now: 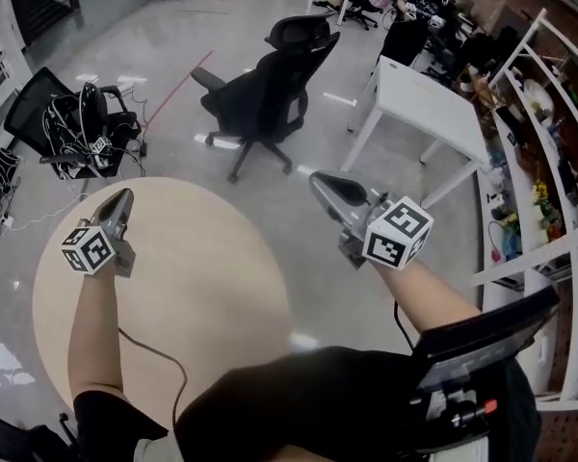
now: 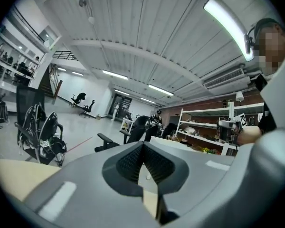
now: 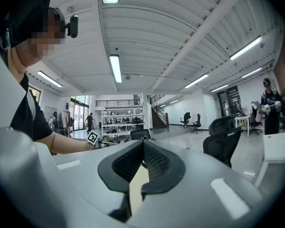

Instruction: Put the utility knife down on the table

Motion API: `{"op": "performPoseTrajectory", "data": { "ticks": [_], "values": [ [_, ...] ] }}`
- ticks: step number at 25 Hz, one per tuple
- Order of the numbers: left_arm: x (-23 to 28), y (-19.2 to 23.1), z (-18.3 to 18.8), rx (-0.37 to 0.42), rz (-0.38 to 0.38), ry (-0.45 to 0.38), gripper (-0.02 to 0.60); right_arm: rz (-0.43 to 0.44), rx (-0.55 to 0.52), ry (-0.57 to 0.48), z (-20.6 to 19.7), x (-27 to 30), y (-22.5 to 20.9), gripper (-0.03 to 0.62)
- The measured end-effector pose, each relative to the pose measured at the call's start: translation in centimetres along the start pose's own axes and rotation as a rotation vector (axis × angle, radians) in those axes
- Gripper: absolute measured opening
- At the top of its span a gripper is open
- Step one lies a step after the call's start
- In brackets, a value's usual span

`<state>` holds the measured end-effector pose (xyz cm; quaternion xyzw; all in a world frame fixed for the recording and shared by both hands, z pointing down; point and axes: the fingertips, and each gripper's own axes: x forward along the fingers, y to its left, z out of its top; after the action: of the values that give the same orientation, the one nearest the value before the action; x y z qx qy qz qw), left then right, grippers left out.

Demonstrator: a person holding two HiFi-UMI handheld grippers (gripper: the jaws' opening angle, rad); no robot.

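No utility knife shows in any view. The round wooden table (image 1: 202, 287) lies below me, its top bare apart from a thin cable (image 1: 159, 359). My left gripper (image 1: 123, 196) hangs over the table's far left part, pointing away, with its jaws together and nothing between them. In the left gripper view the left gripper (image 2: 143, 145) has its ribbed pads meeting at the tip. My right gripper (image 1: 321, 180) is raised beyond the table's right edge, over the floor. The right gripper (image 3: 143, 142) also has its pads touching and holds nothing.
A black office chair (image 1: 270, 94) stands on the floor beyond the table. A white desk (image 1: 424, 99) is at the back right, and white shelving (image 1: 549, 162) runs along the right side. A black chair piled with cables (image 1: 72, 123) stands at the left.
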<state>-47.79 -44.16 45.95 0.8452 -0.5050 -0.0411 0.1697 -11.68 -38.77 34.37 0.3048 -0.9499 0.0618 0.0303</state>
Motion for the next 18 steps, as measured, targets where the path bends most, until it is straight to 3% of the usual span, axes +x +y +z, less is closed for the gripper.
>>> {"op": "performPoseTrajectory", "data": {
  "ticks": [10,18],
  "values": [
    [6.0,-21.4,-0.4,0.055,-0.165,0.016,0.0,-0.133,-0.012,-0.061,3.0,-15.5,-4.8,0.014],
    [10.0,-42.5,-2.4,0.094,-0.303,0.003,0.0,-0.218,-0.01,-0.066,2.8,-30.6,-8.7,0.014]
  ]
}}
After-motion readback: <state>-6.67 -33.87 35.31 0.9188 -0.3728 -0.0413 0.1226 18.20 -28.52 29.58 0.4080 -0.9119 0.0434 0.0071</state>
